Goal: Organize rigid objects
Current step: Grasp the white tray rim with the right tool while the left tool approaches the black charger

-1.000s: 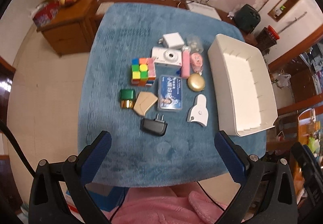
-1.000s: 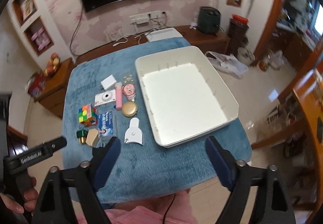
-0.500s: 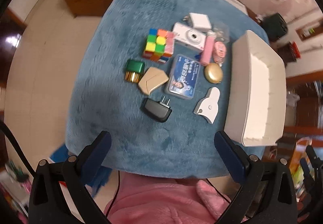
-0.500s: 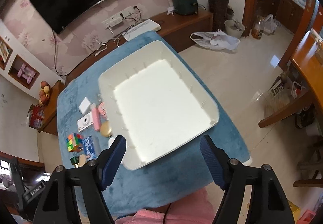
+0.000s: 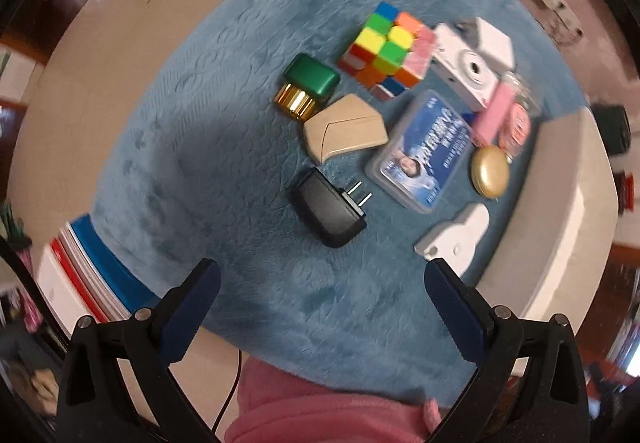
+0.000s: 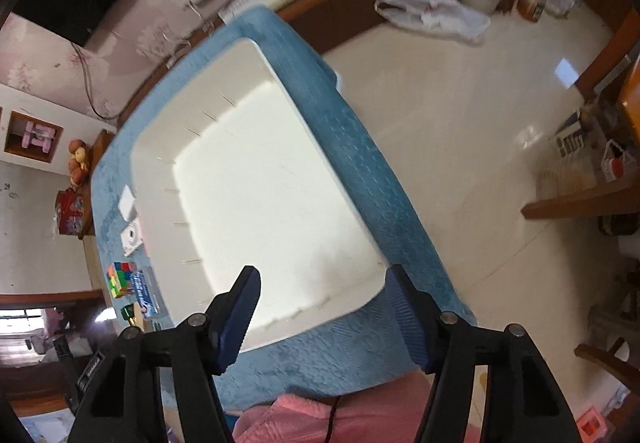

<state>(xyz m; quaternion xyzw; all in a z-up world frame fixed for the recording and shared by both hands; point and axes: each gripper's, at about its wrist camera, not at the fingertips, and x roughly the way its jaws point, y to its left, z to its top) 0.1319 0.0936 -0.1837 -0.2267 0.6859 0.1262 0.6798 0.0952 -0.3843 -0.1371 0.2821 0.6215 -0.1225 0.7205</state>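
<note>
a: clutter is kept in one cluster on the blue cloth (image 5: 224, 115), just beside the white bin (image 6: 260, 195), so each piece can be carried a short way.

b: what is aimed at?

a: the black charger (image 5: 326, 213) is lined up nearest the left gripper (image 5: 320, 285); it is judged the likely first pick. behind it are seen the tan case (image 5: 346, 133), the green-capped bottle (image 5: 306, 85), the colour cube (image 5: 386, 49), the blue card box (image 5: 424, 151), the gold compact (image 5: 490, 171) and the white camera (image 5: 466, 73). a white holder (image 5: 456, 241) is laid close to the bin wall.

b: and the tongs?

a: both pairs are held spread wide, and nothing is gripped by either. the right gripper (image 6: 322, 305) is hung over the bin's near corner, perhaps so the bin can be steadied or received into.

b: is anything sorted?

a: no; the bin's floor is seen bare, so the task is judged barely begun.
</note>
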